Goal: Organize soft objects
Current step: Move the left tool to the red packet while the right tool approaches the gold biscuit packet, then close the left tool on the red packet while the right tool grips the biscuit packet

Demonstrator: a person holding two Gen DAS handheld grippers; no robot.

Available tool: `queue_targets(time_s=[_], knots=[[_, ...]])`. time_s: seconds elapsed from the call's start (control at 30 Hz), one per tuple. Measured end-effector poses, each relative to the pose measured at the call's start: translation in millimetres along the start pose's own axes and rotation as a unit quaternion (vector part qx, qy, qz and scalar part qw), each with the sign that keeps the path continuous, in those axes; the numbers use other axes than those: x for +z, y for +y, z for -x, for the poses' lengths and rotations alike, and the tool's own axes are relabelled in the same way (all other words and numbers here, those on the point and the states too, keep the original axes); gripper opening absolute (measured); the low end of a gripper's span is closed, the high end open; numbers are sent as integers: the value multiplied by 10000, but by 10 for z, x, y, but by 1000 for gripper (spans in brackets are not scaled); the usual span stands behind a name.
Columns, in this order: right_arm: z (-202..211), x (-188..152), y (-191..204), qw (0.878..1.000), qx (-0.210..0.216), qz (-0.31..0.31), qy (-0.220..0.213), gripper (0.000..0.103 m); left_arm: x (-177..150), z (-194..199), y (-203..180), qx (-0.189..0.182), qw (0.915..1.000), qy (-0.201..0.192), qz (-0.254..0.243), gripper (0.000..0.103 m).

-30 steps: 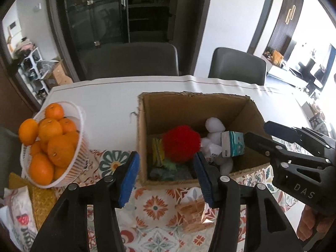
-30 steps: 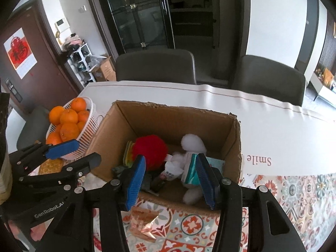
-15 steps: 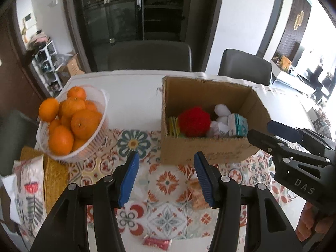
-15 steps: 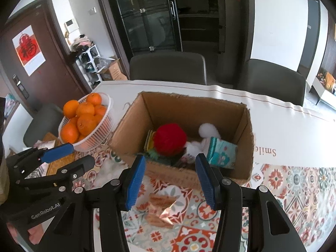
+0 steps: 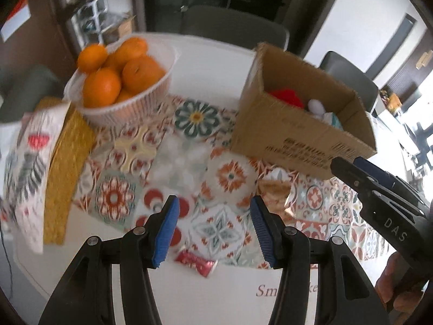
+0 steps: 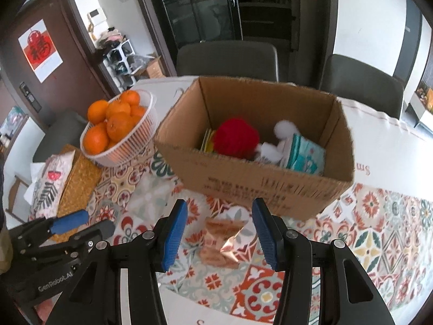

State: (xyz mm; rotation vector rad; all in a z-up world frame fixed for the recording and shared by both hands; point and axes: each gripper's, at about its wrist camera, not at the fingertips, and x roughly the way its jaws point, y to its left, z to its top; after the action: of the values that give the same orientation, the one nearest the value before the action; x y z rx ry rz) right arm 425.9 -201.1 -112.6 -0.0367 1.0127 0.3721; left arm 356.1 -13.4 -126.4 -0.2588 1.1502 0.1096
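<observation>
- The left gripper (image 5: pixel 213 227) hung over the near part of the table, its blue pads spread wide apart with nothing between them.
- The right gripper (image 6: pixel 219 233) was likewise spread wide and held nothing; it hovered over a crumpled shiny wrapper (image 6: pixel 224 239) lying on the patterned cloth (image 6: pixel 379 233).
- A cardboard box (image 6: pixel 257 181) stood on the cloth toward the far right of the table, its top open.
- Inside the box lay the soft things: a red pompom (image 6: pixel 235 138) toward the left wall, a white plush toy (image 6: pixel 273 143) beside it and touching it, and a teal-and-white tissue pack (image 6: pixel 305 157) leaning toward the right wall.
- Some flat yellow and green pieces (image 6: pixel 207 140) stood wedged between the pompom and the left wall of the box; what they were could not quite be made out.
- A white basket (image 6: pixel 127 151) heaped with oranges (image 6: pixel 116 122) sat near the far left edge of the table, just beside the box.
- A woven yellow mat (image 6: pixel 78 178) lay at the left edge, with a printed pouch (image 6: pixel 50 187) partly over it.
- In the left wrist view, a small red candy wrapper (image 5: pixel 196 261) lay at the near edge of the cloth, just below the gap of the left gripper.
- Two grey chairs (image 6: pixel 227 59) stood behind the far edge of the table.
</observation>
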Motion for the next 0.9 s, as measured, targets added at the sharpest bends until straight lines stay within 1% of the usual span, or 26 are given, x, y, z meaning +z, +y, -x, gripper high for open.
queue_targets(time_s=[0.13, 0.3, 0.4, 0.47, 0.53, 0.67, 0.9], knots=[[-97, -96, 57, 9999, -59, 36, 138, 51, -135, -96, 127, 76, 9991, 251, 336, 53], [-258, -196, 124, 9993, -89, 59, 357, 52, -322, -226, 277, 186, 9957, 521, 737, 54], [-362, -260, 157, 9986, -84, 82, 507, 57, -425, -327, 351, 169, 9926, 726, 957, 54], [-440, -304, 168, 9979, -74, 76, 639, 57, -483, -383, 386, 154, 9908, 829, 1061, 54], [-521, -346, 174, 9970, -38, 74, 766, 57, -549, -462, 425, 163, 9874, 1007, 1212, 54], [-667, -423, 160, 9953, -60, 57, 969, 57, -683, -624, 489, 0, 9786, 1330, 1571, 53], [-888, -523, 126, 9922, -70, 23, 1244, 57, -810, -787, 541, -105, 9677, 1486, 2035, 53]])
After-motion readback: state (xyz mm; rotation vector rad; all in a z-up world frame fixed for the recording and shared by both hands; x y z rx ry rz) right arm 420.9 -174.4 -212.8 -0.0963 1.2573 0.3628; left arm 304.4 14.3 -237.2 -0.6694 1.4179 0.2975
